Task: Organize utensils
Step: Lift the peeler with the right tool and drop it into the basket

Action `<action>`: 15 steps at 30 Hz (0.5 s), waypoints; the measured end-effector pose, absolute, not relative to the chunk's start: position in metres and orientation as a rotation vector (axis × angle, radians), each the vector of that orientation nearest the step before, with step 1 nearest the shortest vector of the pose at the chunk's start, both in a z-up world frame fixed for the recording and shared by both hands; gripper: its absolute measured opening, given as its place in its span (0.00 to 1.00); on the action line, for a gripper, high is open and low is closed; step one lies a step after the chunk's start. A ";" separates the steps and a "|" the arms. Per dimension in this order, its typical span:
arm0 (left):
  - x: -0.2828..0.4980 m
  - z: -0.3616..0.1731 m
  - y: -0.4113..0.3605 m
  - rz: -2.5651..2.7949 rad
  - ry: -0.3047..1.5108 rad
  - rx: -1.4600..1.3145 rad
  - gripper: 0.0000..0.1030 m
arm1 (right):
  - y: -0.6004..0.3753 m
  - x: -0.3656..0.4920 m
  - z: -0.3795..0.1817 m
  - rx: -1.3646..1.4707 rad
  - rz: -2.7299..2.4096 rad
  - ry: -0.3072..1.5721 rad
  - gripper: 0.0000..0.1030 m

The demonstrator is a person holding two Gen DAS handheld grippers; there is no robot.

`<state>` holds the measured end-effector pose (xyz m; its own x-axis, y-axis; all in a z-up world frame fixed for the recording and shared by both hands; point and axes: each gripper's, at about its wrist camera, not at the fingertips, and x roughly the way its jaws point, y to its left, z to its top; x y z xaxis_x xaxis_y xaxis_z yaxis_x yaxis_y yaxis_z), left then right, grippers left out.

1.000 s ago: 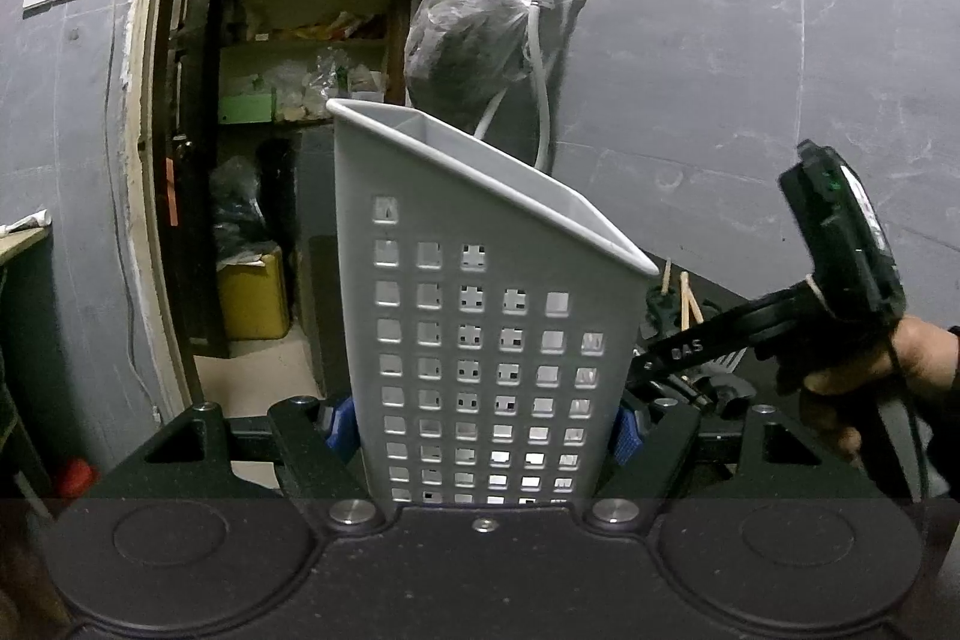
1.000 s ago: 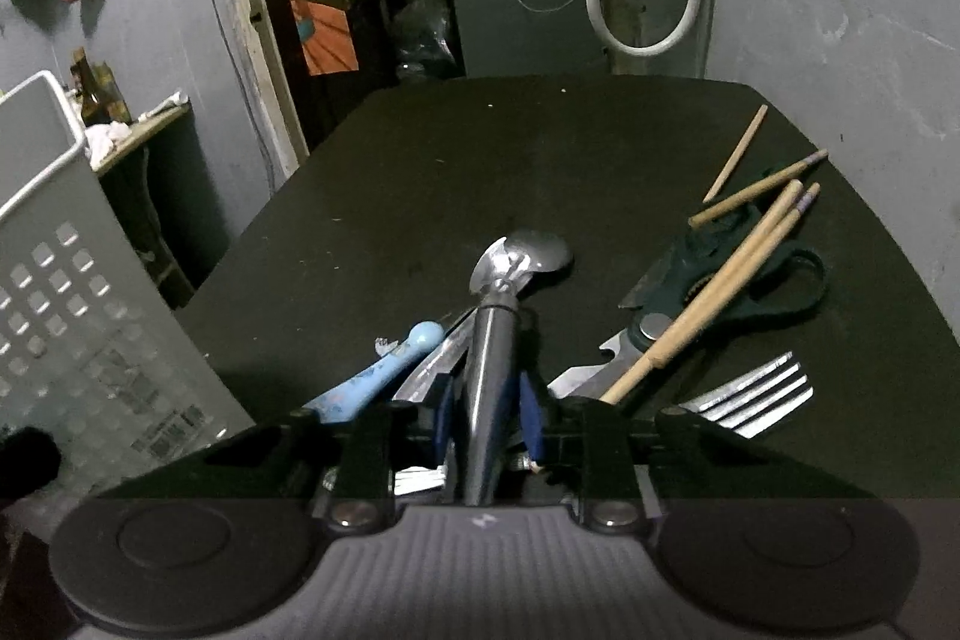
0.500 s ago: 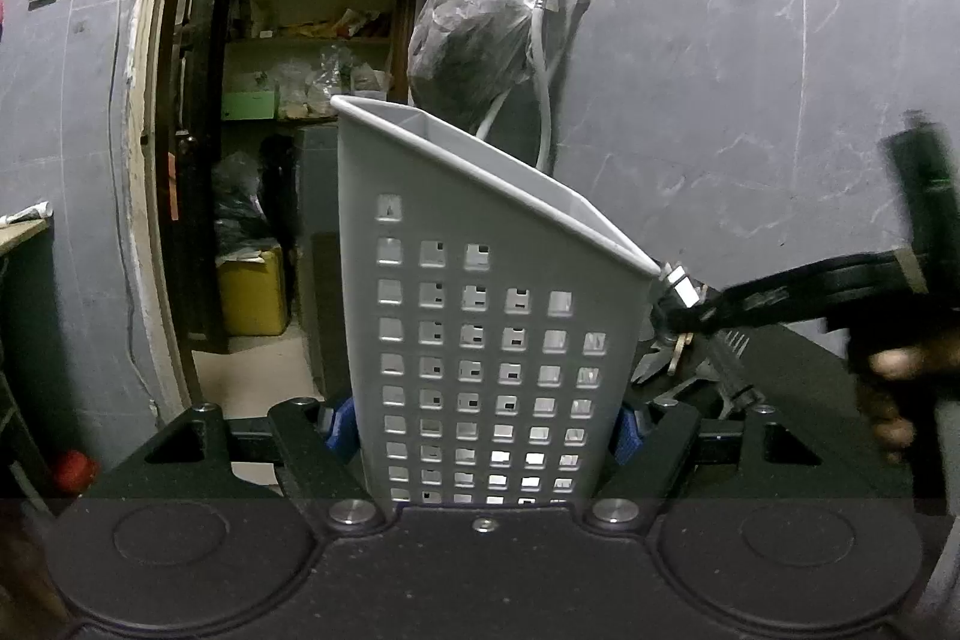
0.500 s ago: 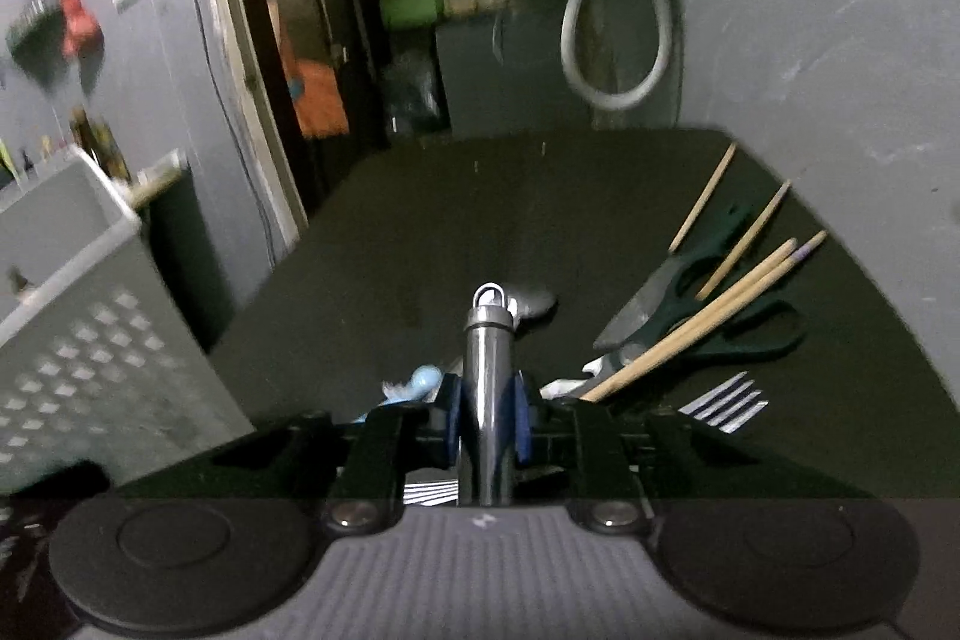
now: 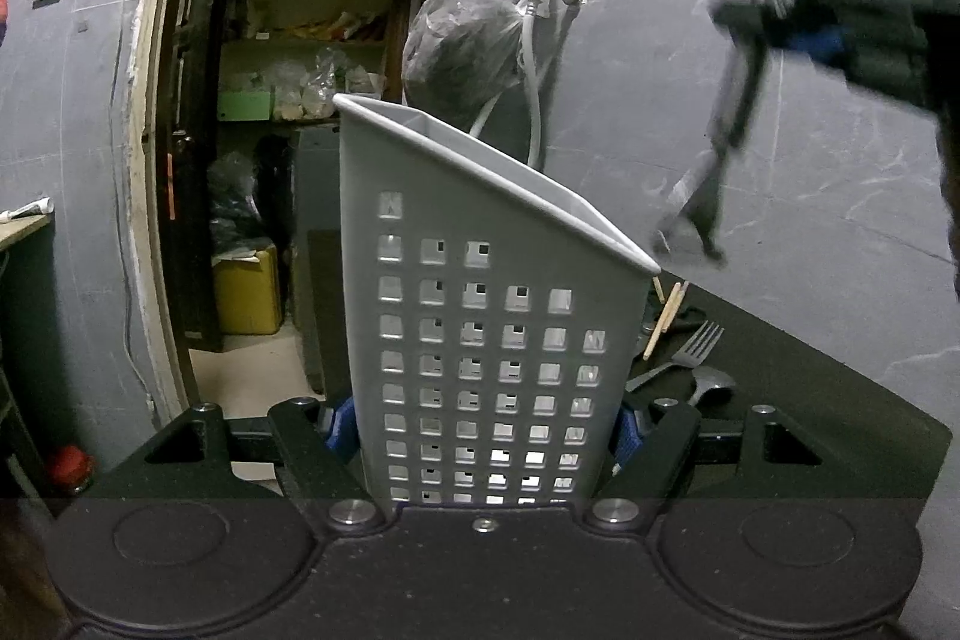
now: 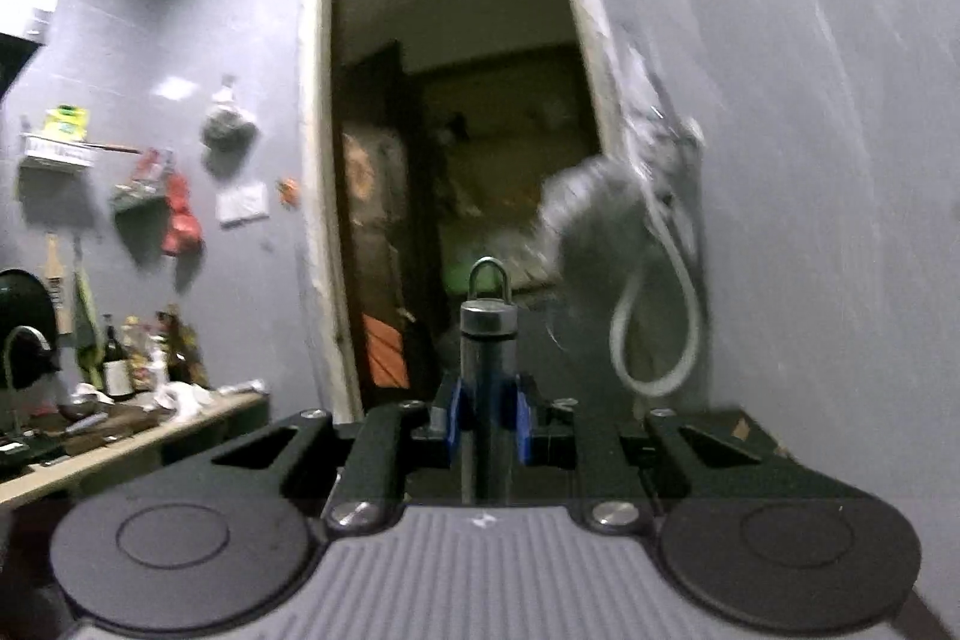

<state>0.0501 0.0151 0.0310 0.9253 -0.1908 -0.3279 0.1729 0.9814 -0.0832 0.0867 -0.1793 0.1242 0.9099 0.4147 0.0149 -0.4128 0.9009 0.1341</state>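
A white perforated utensil basket (image 5: pixel 480 328) stands upright and fills the middle of the left wrist view, with my left gripper (image 5: pixel 486 418) shut on its lower sides. High at the right, blurred, my right gripper (image 5: pixel 774 22) holds a steel-handled utensil (image 5: pixel 720 160) that hangs down above and to the right of the basket's rim. In the right wrist view my right gripper (image 6: pixel 487 418) is shut on that utensil's handle (image 6: pixel 487 334), whose ring end points up. A fork (image 5: pixel 696 346), a spoon (image 5: pixel 711 382) and wooden chopsticks (image 5: pixel 666 316) lie on the dark table (image 5: pixel 810 400) behind the basket.
A grey wall (image 5: pixel 690 40) with a tap, a hose and a hanging plastic bag (image 5: pixel 462 52) stands behind the table. An open doorway (image 5: pixel 300 100) leads to shelves at the left. A counter with bottles (image 6: pixel 120 376) lies far left in the right wrist view.
My right gripper has lifted the steel-handled utensil off the table and swung up to level, so the table has dropped out of its view. The basket and my left gripper have stayed put.
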 end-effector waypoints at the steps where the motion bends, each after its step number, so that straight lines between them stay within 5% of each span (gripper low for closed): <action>1: 0.048 0.031 0.016 -0.187 0.340 -0.054 0.74 | -0.175 0.085 0.132 0.124 0.445 -0.004 0.19; 15: 0.034 0.032 0.019 -0.199 0.334 -0.062 0.74 | -0.107 0.055 0.162 0.099 0.721 -0.123 0.20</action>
